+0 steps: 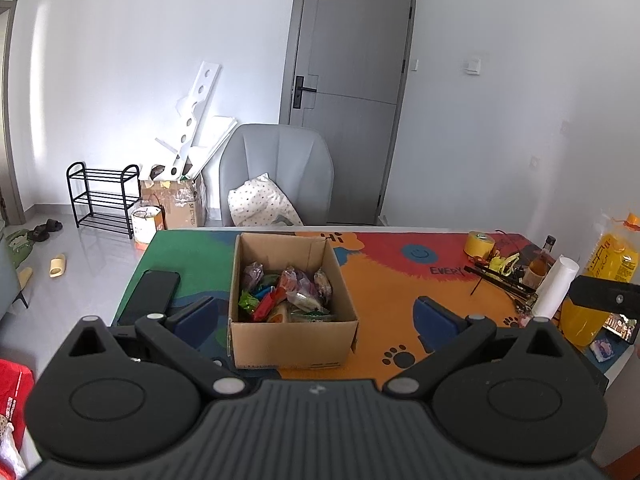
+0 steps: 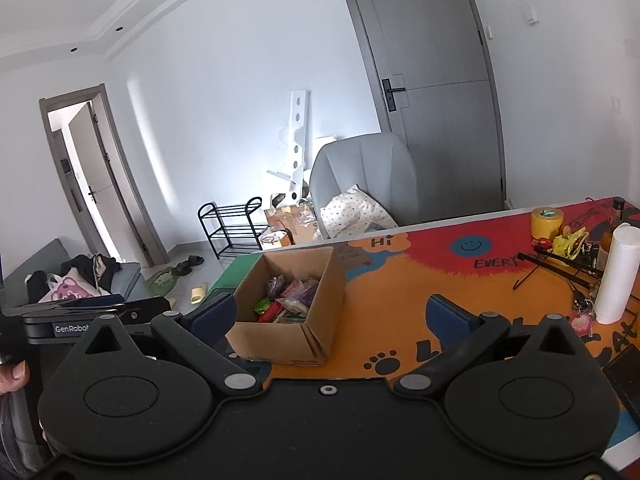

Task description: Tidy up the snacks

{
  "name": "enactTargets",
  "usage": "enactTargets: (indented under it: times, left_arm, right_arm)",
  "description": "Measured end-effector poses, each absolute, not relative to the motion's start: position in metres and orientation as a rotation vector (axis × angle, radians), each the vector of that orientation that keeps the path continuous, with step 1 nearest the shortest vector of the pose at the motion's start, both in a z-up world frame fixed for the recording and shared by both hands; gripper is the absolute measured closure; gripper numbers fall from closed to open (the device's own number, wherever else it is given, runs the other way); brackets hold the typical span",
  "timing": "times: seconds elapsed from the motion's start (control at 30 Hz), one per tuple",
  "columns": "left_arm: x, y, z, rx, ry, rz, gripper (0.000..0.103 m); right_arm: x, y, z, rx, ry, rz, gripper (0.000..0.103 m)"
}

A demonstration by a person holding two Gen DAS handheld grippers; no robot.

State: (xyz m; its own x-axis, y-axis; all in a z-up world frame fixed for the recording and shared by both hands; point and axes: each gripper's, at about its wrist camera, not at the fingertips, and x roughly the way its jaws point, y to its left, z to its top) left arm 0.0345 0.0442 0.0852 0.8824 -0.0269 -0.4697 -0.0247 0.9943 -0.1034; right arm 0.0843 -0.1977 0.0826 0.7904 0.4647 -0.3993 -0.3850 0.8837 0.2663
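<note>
Here the open cardboard box (image 1: 294,336) of wrapped snacks (image 1: 288,294) sits on the colourful surface (image 1: 392,304), whose mat reads "Hi" and "EVERY". Both the left hand-held gripper (image 1: 316,316) and the right hand-held gripper (image 2: 330,314) hover empty, spread wide; "GenRobot" shows on the left one's side, seen from the right wrist

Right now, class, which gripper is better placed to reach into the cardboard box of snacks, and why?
Left. The left gripper faces the cardboard box squarely, open, box centred between its fingers. From the right gripper, also open, the box sits off to its left.
</note>
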Motion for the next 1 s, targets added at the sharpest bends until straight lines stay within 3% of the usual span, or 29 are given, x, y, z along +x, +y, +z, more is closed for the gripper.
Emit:
enactTargets:
  times: [1.0]
  left_arm:
    - [0.0327,0.0427,0.0874,-0.097,0.499,-0.022,0.000]
  right_arm:
    - [0.0839,-0.1921,0.0795,0.152,0.503,0.448,0.000]
